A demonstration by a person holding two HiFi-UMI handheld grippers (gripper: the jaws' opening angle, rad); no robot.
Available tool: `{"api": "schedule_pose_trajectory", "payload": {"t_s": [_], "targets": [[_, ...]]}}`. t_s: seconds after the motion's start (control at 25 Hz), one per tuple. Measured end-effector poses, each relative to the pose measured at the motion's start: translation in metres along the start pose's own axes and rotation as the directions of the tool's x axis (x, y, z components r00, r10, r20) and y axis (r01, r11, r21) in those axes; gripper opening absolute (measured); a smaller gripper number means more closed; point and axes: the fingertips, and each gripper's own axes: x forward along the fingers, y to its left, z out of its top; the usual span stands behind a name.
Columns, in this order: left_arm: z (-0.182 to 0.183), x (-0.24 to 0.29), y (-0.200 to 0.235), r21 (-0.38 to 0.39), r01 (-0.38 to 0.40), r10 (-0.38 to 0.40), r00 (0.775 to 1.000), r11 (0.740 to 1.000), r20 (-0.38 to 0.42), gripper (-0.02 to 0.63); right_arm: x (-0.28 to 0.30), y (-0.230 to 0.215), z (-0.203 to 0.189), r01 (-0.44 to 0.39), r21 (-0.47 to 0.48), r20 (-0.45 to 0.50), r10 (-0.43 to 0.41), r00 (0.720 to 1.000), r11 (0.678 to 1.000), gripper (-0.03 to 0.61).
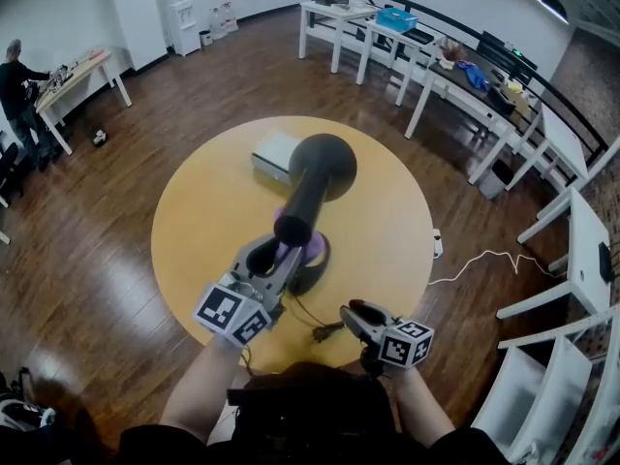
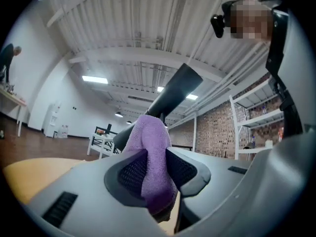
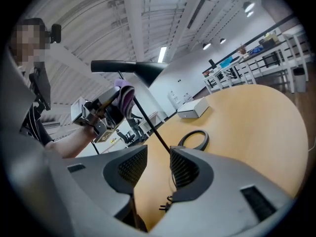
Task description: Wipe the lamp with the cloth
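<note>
The left gripper [image 2: 157, 171] clamps a purple cloth [image 2: 150, 137]; behind it the black lamp [image 2: 180, 87] slants toward one o'clock, table [image 2: 29, 174] at eight.

A round yellow table [image 1: 387, 221] stands on dark wood floor [image 1: 97, 289], with white desks [image 1: 334, 13] along white walls [image 1: 58, 8].

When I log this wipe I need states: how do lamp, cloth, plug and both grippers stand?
lamp: standing on the table, cloth against its arm.
cloth: bunched, clamped in the left gripper.
plug: loose on the table, not plugged in.
left gripper: shut on the cloth.
right gripper: open, nothing held.
</note>
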Motion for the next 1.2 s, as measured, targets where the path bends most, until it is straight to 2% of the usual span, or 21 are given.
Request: {"api": "schedule_pose_trajectory", "payload": {"t_s": [0.08, 0.2, 0.4, 0.48, 0.6, 0.68, 0.76, 0.84, 0.88, 1.0, 1.12, 1.16, 1.2], "targets": [[-0.004, 0.005, 0.0, 0.002, -0.009, 0.009, 1.0, 1.0, 0.003, 0.107, -0.005, -0.003, -0.005, 0.023, -0.001, -0.002, -0.023, 1.0, 1.0, 0.149], [-0.021, 0.002, 0.005, -0.064, -0.021, 0.019, 1.0, 0.998, -0.02, 0.107, -0.016, -0.004, -0.008, 0.049, 0.03, 0.018, -0.049, 0.999, 0.998, 0.149], [-0.064, -0.005, 0.011, -0.019, -0.032, 0.029, 0.986, 0.999, -0.166, 0.107, -0.024, 0.006, -0.005, 0.072, 0.031, 0.045, -0.073, 0.996, 0.997, 0.149], [-0.066, -0.012, 0.009, -0.02, -0.02, 0.017, 0.984, 1.0, -0.179, 0.107, -0.027, 0.01, -0.005, 0.081, 0.024, 0.055, -0.082, 0.995, 0.996, 0.149], [-0.019, -0.022, 0.008, 0.011, 0.029, -0.028, 0.996, 1.0, -0.087, 0.107, -0.026, 0.021, 0.006, 0.075, -0.001, 0.08, -0.075, 0.994, 0.997, 0.149], [0.032, -0.022, 0.008, 0.086, 0.077, -0.075, 0.997, 0.993, -0.021, 0.107, -0.021, 0.026, 0.013, 0.06, -0.013, 0.096, -0.058, 0.994, 0.998, 0.149], [0.081, -0.02, -0.004, 0.185, 0.138, -0.142, 0.99, 0.973, 0.007, 0.107, -0.017, 0.029, 0.02, 0.041, -0.041, 0.094, -0.037, 0.995, 0.998, 0.149], [0.119, -0.016, -0.024, 0.303, 0.193, -0.201, 0.98, 0.933, -0.005, 0.109, -0.015, 0.029, 0.033, 0.017, -0.064, 0.109, -0.01, 0.994, 0.998, 0.149], [0.134, -0.015, -0.032, 0.383, 0.2, -0.21, 0.978, 0.902, -0.016, 0.109, -0.013, 0.03, 0.043, 0.001, -0.069, 0.125, 0.008, 0.992, 0.998, 0.149], [0.153, -0.015, -0.047, 0.619, 0.162, -0.158, 0.985, 0.768, -0.062, 0.109, -0.003, 0.034, 0.067, -0.043, -0.1, 0.143, 0.057, 0.988, 0.994, 0.149], [0.154, -0.015, -0.065, 0.755, 0.144, -0.08, 0.989, 0.64, -0.121, 0.107, 0.001, 0.034, 0.078, -0.086, -0.135, 0.119, 0.102, 0.988, 0.987, 0.149], [0.156, -0.014, -0.073, 0.785, 0.145, -0.073, 0.989, 0.602, -0.126, 0.108, 0.002, 0.033, 0.081, -0.101, -0.142, 0.113, 0.118, 0.987, 0.985, 0.149], [0.159, -0.013, -0.081, 0.802, 0.149, -0.078, 0.989, 0.578, -0.128, 0.107, 0.002, 0.032, 0.083, -0.115, -0.148, 0.106, 0.131, 0.986, 0.982, 0.149]]}}
